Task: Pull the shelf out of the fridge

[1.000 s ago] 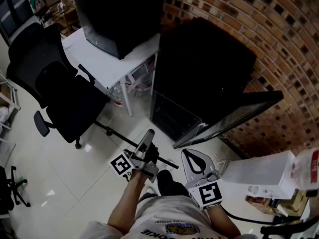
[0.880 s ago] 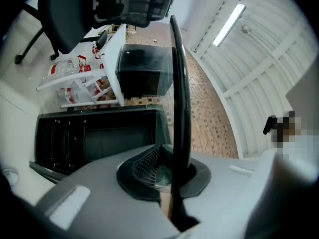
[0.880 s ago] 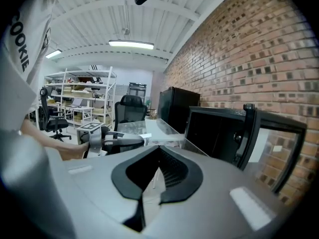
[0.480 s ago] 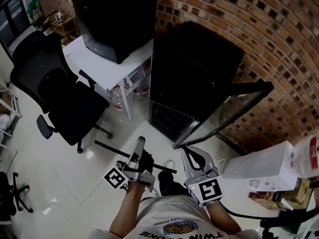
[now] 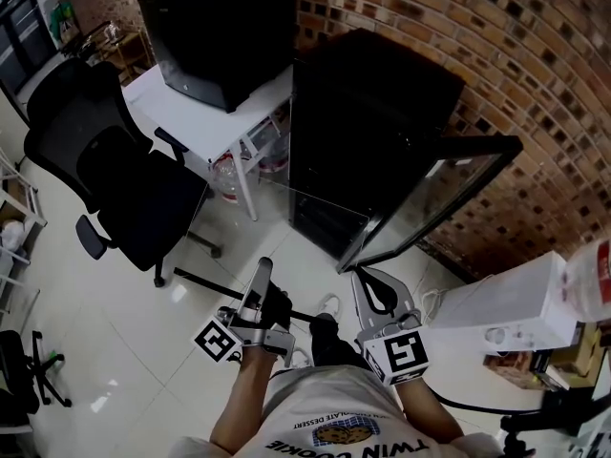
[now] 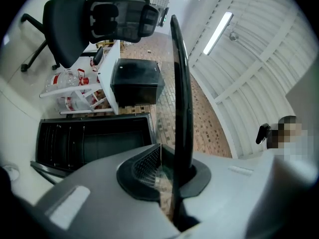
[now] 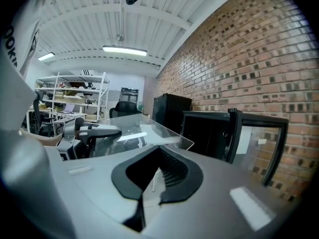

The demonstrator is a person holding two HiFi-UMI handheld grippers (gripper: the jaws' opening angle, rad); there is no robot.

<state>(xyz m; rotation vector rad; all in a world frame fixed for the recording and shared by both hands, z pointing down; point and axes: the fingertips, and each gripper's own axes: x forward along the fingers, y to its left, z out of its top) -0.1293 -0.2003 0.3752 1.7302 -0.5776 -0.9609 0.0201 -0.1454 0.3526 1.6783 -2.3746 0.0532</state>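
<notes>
Back comes the shelf (image 5: 307, 232)! Since a second ago it has slid further out of the fridge (image 5: 382, 103), and the left gripper (image 5: 264, 268) has drawn away from the fridge with it, while the right gripper (image 5: 370, 284) has barely shifted.

Biggest thing first: the black fridge stands against the brick wall (image 5: 535, 84), its glass door (image 5: 434, 194) swung wide. From the head view its inside is just darkness, but the left gripper view looks straight into the open cabinet. Beside the fridge sits a white table (image 5: 205, 113) carrying a black box (image 5: 224, 36), and further from the fridge is a black office chair (image 5: 124, 179).

Now the shelf. It's a clear pane, held out in front of the fridge, and from above it is tough to pick out, only its thin bright edges showing. The right gripper view shows it far better, a broad glass sheet stretching ahead with one corner pointing at the fridge. The left gripper view catches it edge-on, a dark strip rising between the jaws.

Both pairs of jaws are clamped narrow on the shelf's near edge, left and right. The left gripper, hard to read from above, shows clearly in the right gripper view, on the side away from the fridge.
</notes>
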